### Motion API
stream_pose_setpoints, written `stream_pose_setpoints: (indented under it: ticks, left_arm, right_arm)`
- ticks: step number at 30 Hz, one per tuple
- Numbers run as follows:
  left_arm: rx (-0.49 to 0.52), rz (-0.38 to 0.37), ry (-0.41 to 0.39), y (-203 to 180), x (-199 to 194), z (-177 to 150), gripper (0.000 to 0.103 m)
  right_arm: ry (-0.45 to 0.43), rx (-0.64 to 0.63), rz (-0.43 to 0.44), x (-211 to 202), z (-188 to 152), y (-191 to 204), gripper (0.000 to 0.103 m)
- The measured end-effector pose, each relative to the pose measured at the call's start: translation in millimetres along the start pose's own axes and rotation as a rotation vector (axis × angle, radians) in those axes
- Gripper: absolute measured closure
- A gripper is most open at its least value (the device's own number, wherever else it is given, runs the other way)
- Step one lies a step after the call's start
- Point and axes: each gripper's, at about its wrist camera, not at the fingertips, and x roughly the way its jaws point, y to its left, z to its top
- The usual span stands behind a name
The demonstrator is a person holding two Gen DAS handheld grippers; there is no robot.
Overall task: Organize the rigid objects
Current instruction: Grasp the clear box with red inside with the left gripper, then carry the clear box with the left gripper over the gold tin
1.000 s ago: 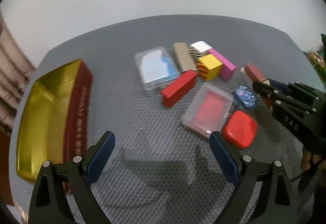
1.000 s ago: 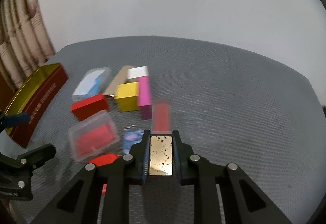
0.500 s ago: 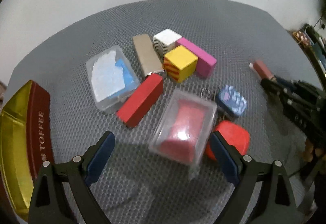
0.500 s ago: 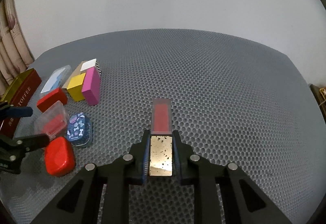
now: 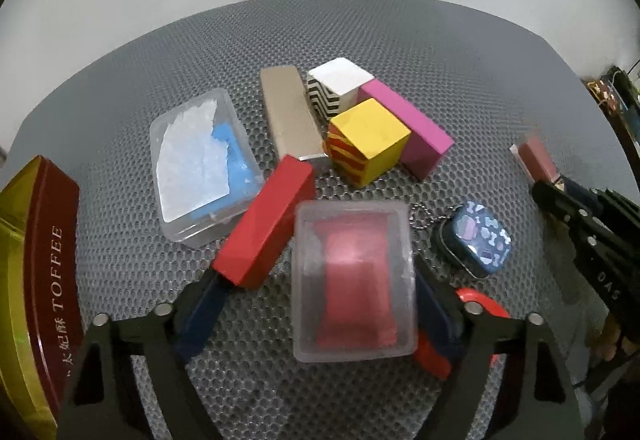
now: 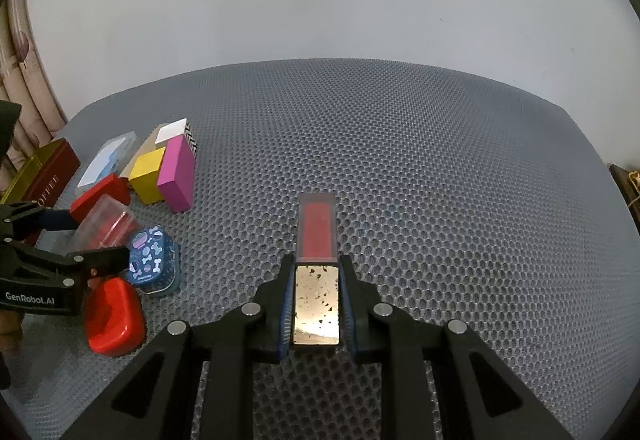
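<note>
The left gripper (image 5: 316, 304) is pointing steeply down at the grey mesh table (image 5: 460, 51), and its jaws are closing around a clear plastic box with red contents (image 5: 354, 280). The box is sitting between the blue pads; the right-hand pad looks to be against the box's side, while the left-hand pad is standing clear of it, just under the end of a red block (image 5: 266, 226). Under the right-hand finger a red rounded case (image 5: 482, 304) is peeking out. Just beyond it a small dark blue tin with a bone pattern (image 5: 480, 242) is lying on a short ball chain.

Farther out, a clear box with blue and white contents (image 5: 202, 165) is lying left of the red block. Behind them a tan flat bar (image 5: 290, 115), a white cube with zigzag sides (image 5: 338, 85), a yellow cube with red stripes (image 5: 366, 141) and a pink block (image 5: 408, 127) are crowding together, touching. A gold and maroon toffee tin (image 5: 36, 280) is standing open at the left edge of the table.

The right gripper (image 6: 317, 304) is tilting down and forward, well apart from the pile, its jaws clamping narrowly on a slim case with a gold end and a red transparent body (image 6: 316, 236), which is sticking out ahead of the fingers over bare mesh.
</note>
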Motion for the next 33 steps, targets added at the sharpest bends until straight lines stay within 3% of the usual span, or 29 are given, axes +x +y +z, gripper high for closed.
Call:
stream_pose_setpoints:
  ticks: [1, 3, 22, 26, 29, 31, 33]
  left_arm:
    - [0.002, -0.01, -0.007, -2.0, -2.7, -0.5, 0.038]
    - [0.011, -0.005, -0.007, -5.4, -4.9, -0.3, 0.04]
    - [-0.036, -0.023, -0.011, 6.9, -32.8, -2.4, 0.04]
    - [-0.041, -0.035, -0.019, 13.3, -37.3, 5.4, 0.04]
    - [-0.053, -0.06, -0.023, 9.2, -54.7, -1.2, 0.04]
    - [-0.054, -0.071, -0.029, -10.2, -45.8, 2.6, 0.04]
    - [-0.058, -0.077, -0.041, -7.3, -56.2, -13.7, 0.04]
  right_arm:
    - [0.001, -0.001, -0.001, 1.3, 0.6, 1.7, 0.082]
    - [0.001, -0.003, -0.004, 2.9, 1.2, 3.7, 0.082]
    - [0.004, -0.025, -0.032, 16.1, 2.3, 29.6, 0.083]
    - [0.003, -0.027, -0.034, 3.2, -3.4, 16.7, 0.083]
    - [0.002, -0.026, -0.033, -0.5, -8.0, 12.9, 0.083]
    - [0.002, -0.027, -0.033, -0.3, -8.5, 12.9, 0.082]
    - [0.002, -0.027, -0.033, -0.4, -8.3, 12.4, 0.082]
